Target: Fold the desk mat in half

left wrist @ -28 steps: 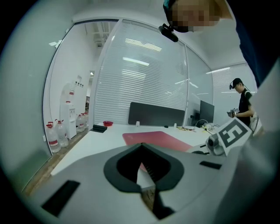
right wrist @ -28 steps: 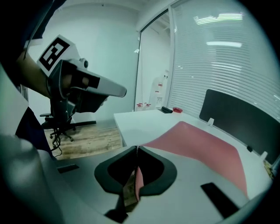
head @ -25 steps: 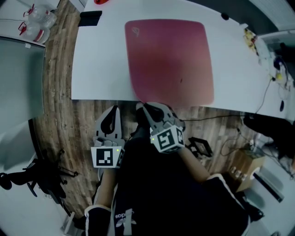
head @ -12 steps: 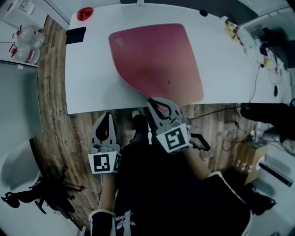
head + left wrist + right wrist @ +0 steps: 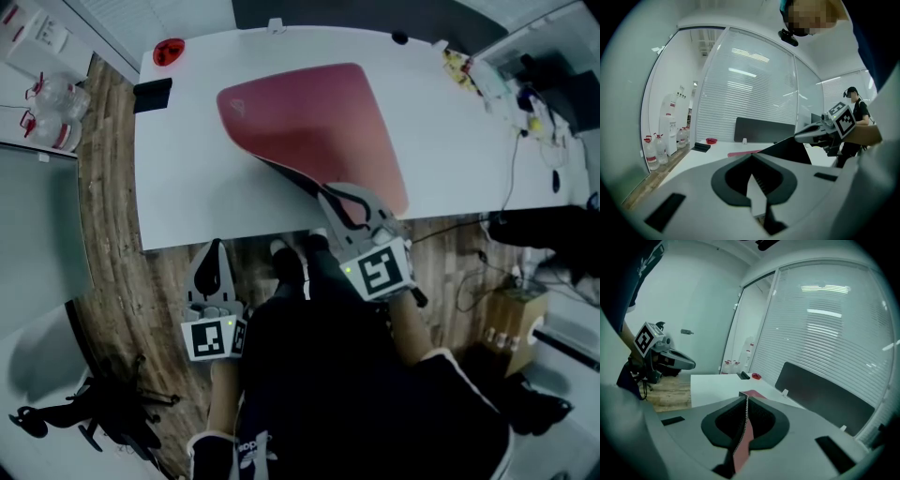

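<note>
— What's at the left end?

— A black object [image 5: 152, 94] and a small red thing [image 5: 169, 51] sit by the far left corner of the white table [image 5: 187, 202], well apart from the mat.

— And the left gripper?

— The left gripper [image 5: 214, 251] hangs short of the table's near edge, over the wooden floor [image 5: 112, 187]. Its jaw tips meet, and nothing is between them.

— Where is the desk mat?

— The red desk mat [image 5: 323, 117] lies slanted on the table, most of it flat. Its near left corner is up off the surface. The dark underside shows along that raised edge.

— What has hold of that corner?

— The right gripper [image 5: 328, 193]. Its jaws are clamped on the mat's edge. In the right gripper view, a thin red strip runs straight between the pads.

— And further right?

— Cables [image 5: 525, 141] trail over the table's right end, clear of the mat.
</note>
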